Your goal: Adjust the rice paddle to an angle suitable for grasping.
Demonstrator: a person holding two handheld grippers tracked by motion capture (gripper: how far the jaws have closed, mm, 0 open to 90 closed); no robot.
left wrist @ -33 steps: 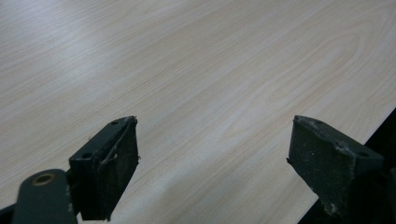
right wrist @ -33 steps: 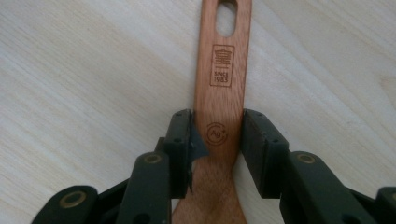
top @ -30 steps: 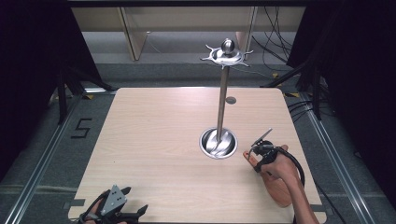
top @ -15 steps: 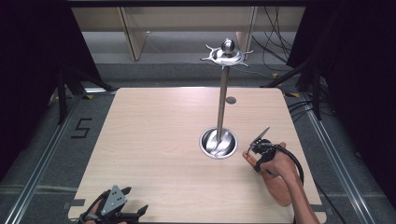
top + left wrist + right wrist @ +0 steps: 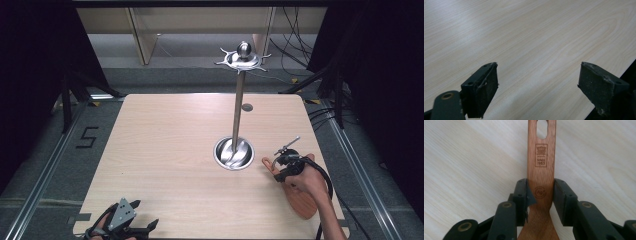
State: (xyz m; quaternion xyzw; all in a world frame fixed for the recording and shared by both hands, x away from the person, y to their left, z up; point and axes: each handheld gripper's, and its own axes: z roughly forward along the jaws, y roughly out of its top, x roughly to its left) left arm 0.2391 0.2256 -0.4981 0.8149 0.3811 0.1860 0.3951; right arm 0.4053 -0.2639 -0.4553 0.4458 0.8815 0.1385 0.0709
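Clamping the wooden spatula (image 5: pixel 541 182) by its handle, the right hand-held gripper (image 5: pixel 540 195) hid the blade low on the worktop (image 5: pixel 165 150); the left hand-held gripper (image 5: pixel 537 87) stood apart, partly cut off.

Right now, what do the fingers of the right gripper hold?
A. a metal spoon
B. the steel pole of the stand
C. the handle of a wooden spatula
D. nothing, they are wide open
C: in the right gripper view, the right gripper has its fingers pressed on both edges of the wooden spatula handle.
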